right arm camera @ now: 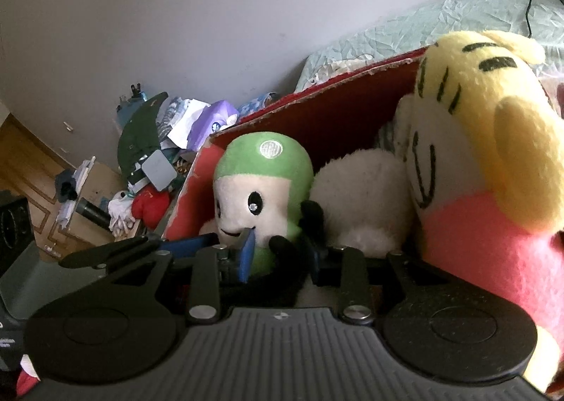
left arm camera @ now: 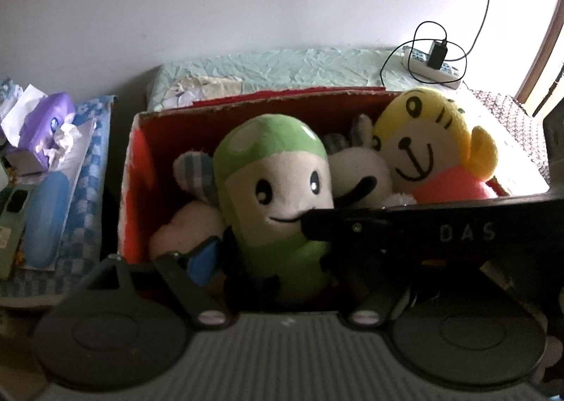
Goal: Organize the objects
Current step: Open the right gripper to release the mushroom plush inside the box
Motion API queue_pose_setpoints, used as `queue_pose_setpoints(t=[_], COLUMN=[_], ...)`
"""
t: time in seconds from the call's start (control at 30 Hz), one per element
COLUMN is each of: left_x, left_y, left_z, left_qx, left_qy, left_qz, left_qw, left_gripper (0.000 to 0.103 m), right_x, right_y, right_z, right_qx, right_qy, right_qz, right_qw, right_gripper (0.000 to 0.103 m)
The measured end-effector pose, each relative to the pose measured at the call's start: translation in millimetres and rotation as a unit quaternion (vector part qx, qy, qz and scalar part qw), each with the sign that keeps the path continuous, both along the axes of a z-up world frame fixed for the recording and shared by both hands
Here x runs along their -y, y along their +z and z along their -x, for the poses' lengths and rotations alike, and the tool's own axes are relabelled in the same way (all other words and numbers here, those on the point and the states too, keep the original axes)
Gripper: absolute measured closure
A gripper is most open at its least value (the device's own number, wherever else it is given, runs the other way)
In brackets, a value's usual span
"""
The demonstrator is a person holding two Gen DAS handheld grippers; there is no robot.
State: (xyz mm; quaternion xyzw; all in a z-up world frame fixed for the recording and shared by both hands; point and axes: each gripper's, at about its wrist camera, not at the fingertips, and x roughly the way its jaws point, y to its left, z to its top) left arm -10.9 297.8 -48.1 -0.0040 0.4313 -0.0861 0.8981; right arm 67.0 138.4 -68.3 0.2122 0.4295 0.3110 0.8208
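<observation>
Red-lined cardboard box (left arm camera: 141, 168) with a ragged rim stood open-topped on the bed; it held a crowd of soft toys. Upright near its middle was a green-capped plush doll with a cream face and a stitched smile (left arm camera: 275, 189); behind and to the left of it lay a pale plush with a grey striped ear (left arm camera: 194, 172); a white plush with a black mouth (left arm camera: 356, 172) was wedged to its right; a yellow bear-like plush in a pink top (left arm camera: 433, 150) filled the right end, leaning against the far wall.

Left gripper (left arm camera: 264, 260) had its blue-padded fingers (left arm camera: 202, 260) set wide on either side of the green doll's lower body; whether the pads actually pressed it, I could not tell. Right gripper (right arm camera: 278, 253) reached in from the right side; its jaws stood narrowly parted around the doll's black hand (right arm camera: 310, 214), and I could not tell if they gripped it.

Outside the box, to the left, a purple tissue box (left arm camera: 46, 126) sat on a blue checked cloth (left arm camera: 91, 161); far right, a white power strip with a black charger (left arm camera: 433, 62) rested on the pale green crinkled bedcover (left arm camera: 282, 66).
</observation>
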Motion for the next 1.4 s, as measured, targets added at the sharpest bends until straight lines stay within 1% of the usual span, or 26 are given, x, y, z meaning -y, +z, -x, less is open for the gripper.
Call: queue_pose_setpoints(t=[0.1,0.2,0.37,0.5,0.7,0.93,1.1,1.33,1.37,1.4], left_x=[3,7,10,12,16,18,20,19,20,21], left_y=[-1,-2,-4,-5,-6,-5,-2,6,9,11], left_z=[-1,-3,-5,-7,-8,-7,-3,7,10,13], left_qx=[-0.004,-0.005,-0.006,-0.007,-0.010,-0.011,-0.008,-0.002,0.001,0.006], left_qy=[0.003,0.004,0.006,0.007,0.009,0.014,0.016,0.028,0.030,0.031], left_qz=[-0.002,-0.008,-0.015,-0.022,-0.032,-0.036,-0.042,-0.038,-0.038,-0.040], left_qw=[1.0000,0.9999,0.9999,0.9997,0.9994,0.9992,0.9990,0.9989,0.9988,0.9987], left_gripper=[0.015,0.012,0.009,0.008,0.004,0.004,0.007,0.010,0.010,0.011], right_x=[4,6,11,13,14,14,18,24,24,25], right_y=[0,3,5,5,4,8,13,19,21,22], right_z=[1,4,8,8,10,14,19,27,29,31], right_qx=[-0.004,0.001,0.013,0.014,0.020,0.030,0.040,0.049,0.052,0.055], right_qy=[-0.001,-0.002,-0.011,-0.015,-0.016,-0.023,-0.029,-0.030,-0.028,-0.026], right_qz=[-0.006,-0.001,0.005,0.005,0.004,0.007,0.010,-0.004,-0.006,-0.008], right_qw=[1.000,1.000,1.000,1.000,1.000,0.999,0.999,0.998,0.998,0.998], right_gripper=[0.071,0.073,0.076,0.077,0.077,0.076,0.076,0.076,0.075,0.072])
